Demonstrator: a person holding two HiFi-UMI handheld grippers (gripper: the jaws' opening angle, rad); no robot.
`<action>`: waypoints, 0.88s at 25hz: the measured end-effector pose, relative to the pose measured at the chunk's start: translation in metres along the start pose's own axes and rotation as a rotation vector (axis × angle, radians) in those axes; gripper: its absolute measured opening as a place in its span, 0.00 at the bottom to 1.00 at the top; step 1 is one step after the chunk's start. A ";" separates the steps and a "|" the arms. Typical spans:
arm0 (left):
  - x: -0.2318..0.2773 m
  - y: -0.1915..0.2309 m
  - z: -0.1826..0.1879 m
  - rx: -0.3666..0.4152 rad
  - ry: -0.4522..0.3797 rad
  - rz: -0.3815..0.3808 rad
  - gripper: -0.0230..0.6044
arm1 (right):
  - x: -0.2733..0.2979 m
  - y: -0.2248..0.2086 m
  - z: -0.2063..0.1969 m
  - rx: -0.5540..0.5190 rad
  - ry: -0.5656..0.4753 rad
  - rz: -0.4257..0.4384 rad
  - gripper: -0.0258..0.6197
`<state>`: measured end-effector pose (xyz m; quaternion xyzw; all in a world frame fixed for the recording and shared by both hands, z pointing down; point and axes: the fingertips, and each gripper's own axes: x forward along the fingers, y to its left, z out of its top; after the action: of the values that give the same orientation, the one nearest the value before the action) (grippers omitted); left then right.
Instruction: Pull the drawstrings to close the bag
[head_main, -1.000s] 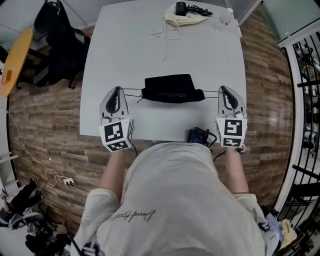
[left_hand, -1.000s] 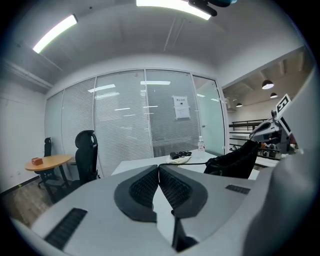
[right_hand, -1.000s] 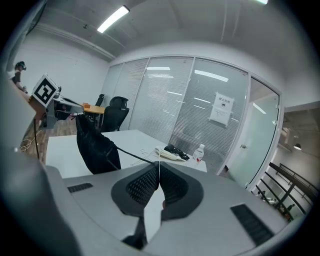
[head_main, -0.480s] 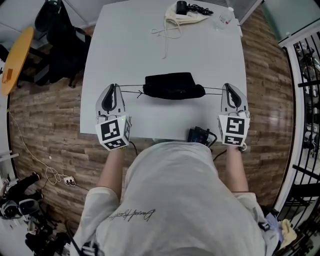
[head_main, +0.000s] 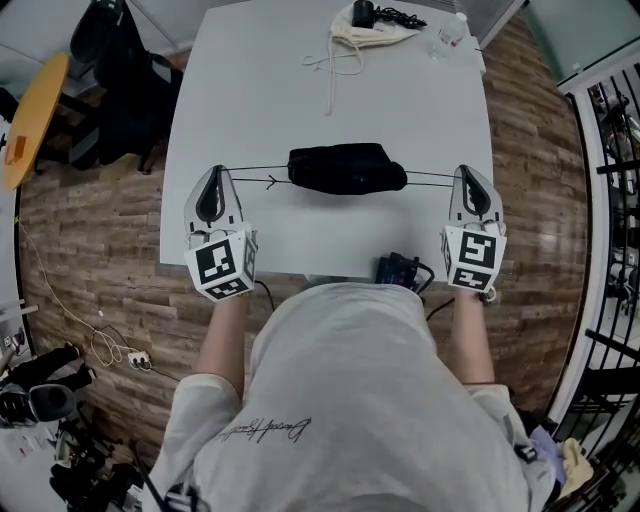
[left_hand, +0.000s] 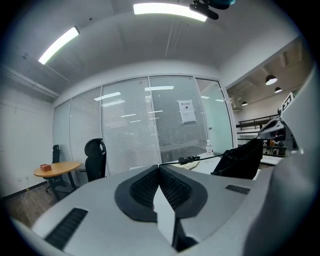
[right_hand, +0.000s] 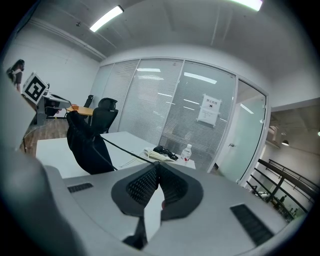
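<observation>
Black drawstring bag (head_main: 347, 168) lies bunched into a compact shape at the middle of the tabletop (head_main: 250, 90), slightly nearer the near edge than the far edge. Left drawstring (head_main: 258, 169) runs straight and taut from the bag toward the left edge and ends at the tip of the left hand-held gripper (head_main: 217, 170). Its jaws have just been closing and are pressed together on the cord. Right drawstring (head_main: 430, 175) runs equally taut toward the right edge into the right hand-held gripper (head_main: 467, 171), whose jaws are likewise clamped on the cord with no gap at the tips. Both hand-held grippers are level with the bag and well apart from it. A black device (head_main: 398, 270) sits at the near edge, just beside the right hand-held gripper. At the far edge lies a cream cloth bag (head_main: 372, 38) with loose white cords (head_main: 333, 72). A clear bottle (head_main: 452, 35) lies near the far right corner.
</observation>
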<state>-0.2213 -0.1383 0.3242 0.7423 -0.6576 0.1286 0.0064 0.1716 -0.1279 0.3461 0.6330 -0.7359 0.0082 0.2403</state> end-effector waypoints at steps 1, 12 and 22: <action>-0.001 0.001 0.001 0.001 -0.002 0.003 0.06 | -0.001 -0.002 -0.001 0.003 0.000 -0.005 0.08; -0.004 0.020 0.005 -0.033 -0.014 0.048 0.06 | -0.003 -0.030 -0.012 0.052 0.027 -0.081 0.08; -0.002 0.031 0.003 -0.060 0.000 0.061 0.06 | -0.009 -0.065 -0.021 0.070 0.035 -0.144 0.08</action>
<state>-0.2514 -0.1410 0.3156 0.7212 -0.6836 0.1090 0.0244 0.2401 -0.1257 0.3421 0.6919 -0.6835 0.0274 0.2308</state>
